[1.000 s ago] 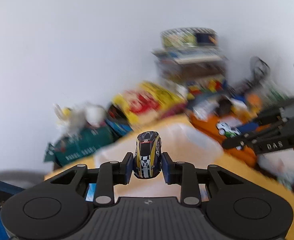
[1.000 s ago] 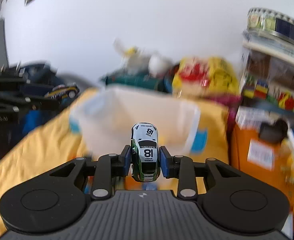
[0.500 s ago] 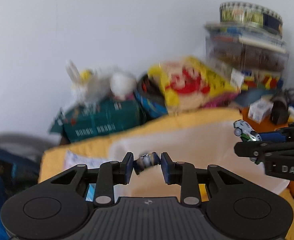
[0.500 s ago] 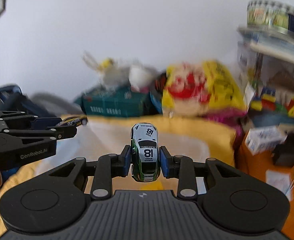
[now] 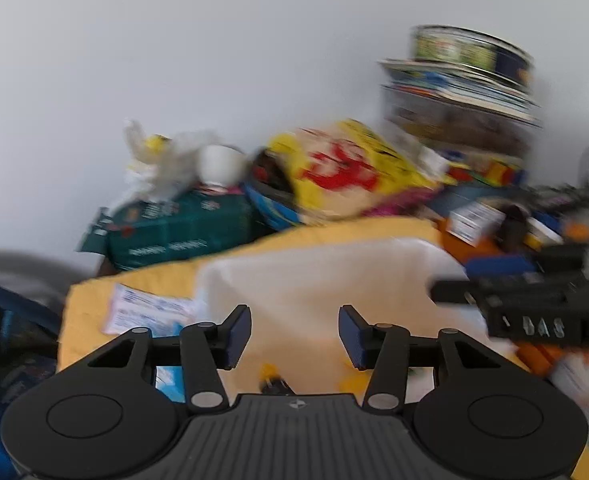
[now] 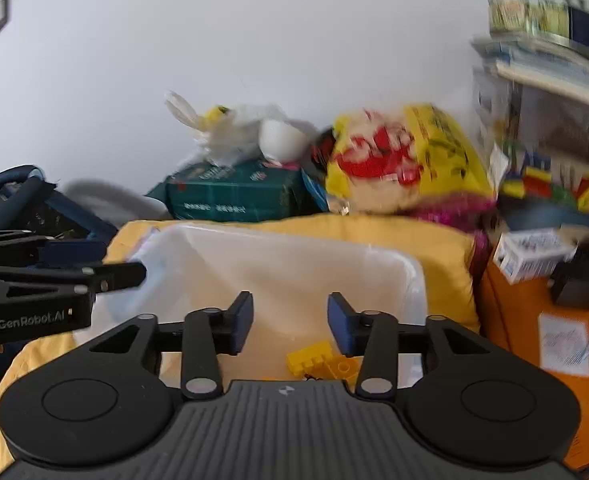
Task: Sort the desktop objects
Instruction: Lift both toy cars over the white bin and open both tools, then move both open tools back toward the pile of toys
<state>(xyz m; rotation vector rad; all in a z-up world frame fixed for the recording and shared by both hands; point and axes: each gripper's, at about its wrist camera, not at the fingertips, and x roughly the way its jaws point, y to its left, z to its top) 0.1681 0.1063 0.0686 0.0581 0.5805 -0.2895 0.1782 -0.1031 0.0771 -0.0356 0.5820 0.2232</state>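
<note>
**Both grippers emptied over the white bin**

Left wrist view: the left gripper (image 5: 294, 334) is seen with jaws opening and nothing between them — the yellow-and-black toy car (image 5: 275, 381), gripped a second ago, is glimpsed low at centre, inside the white bin (image 5: 314, 276) directly beneath.

Right wrist view: the right gripper (image 6: 290, 322) is likewise opening and empty; its white-and-green car is gone from view. Yellow blocks (image 6: 322, 362) are noted in the bin — lower centre.

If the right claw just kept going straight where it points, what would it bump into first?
Probably the far wall of the white bin: the right gripper, jaws opening and empty, points across it and slightly down. Depth is unclear, so it might meet the bin's floor instead.
</note>
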